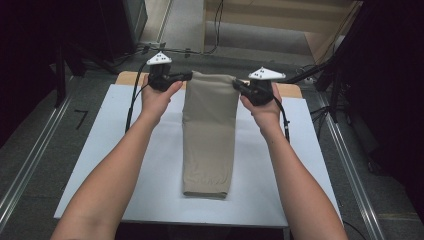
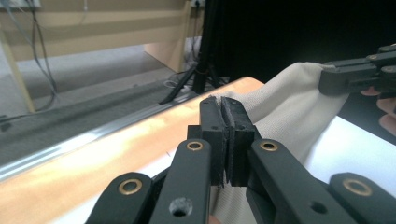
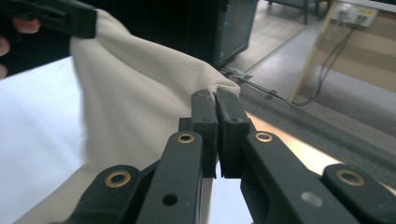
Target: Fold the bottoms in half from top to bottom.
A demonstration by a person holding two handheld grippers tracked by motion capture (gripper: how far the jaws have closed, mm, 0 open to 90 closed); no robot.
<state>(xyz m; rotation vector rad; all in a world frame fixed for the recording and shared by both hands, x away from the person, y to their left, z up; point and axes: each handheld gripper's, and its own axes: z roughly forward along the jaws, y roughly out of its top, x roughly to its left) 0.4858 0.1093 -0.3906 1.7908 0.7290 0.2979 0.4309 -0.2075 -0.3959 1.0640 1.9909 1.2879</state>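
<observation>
Left tongs [image 2: 225,105]: jaws pressed together on the far left corner of a beige folded cloth [image 1: 209,130], fabric edge pinched between the pads. In the high view the left tongs [image 1: 186,76] sit at the cloth's far left corner, held by the left hand [image 1: 157,97].

Right tongs [image 3: 216,100]: jaws likewise clenched on the cloth [image 3: 140,107], gripping its far right corner, a small peak of fabric rising between the pads. In the high view the right tongs [image 1: 237,85] meet that corner, held by the right hand [image 1: 264,107].

Cloth: a long narrow rectangle, lying lengthwise down the middle of a white sheet [image 1: 125,165] covering the desk. Far edge lifted off the surface between the two tongs (it sags a little in the gripper views); the near end lies flat, folded edge toward the person.

Surroundings: a wooden strip of the desk [image 2: 107,154] shows beyond the white sheet. Grey floor with cables [image 1: 218,25] farther off; dark to either side.
</observation>
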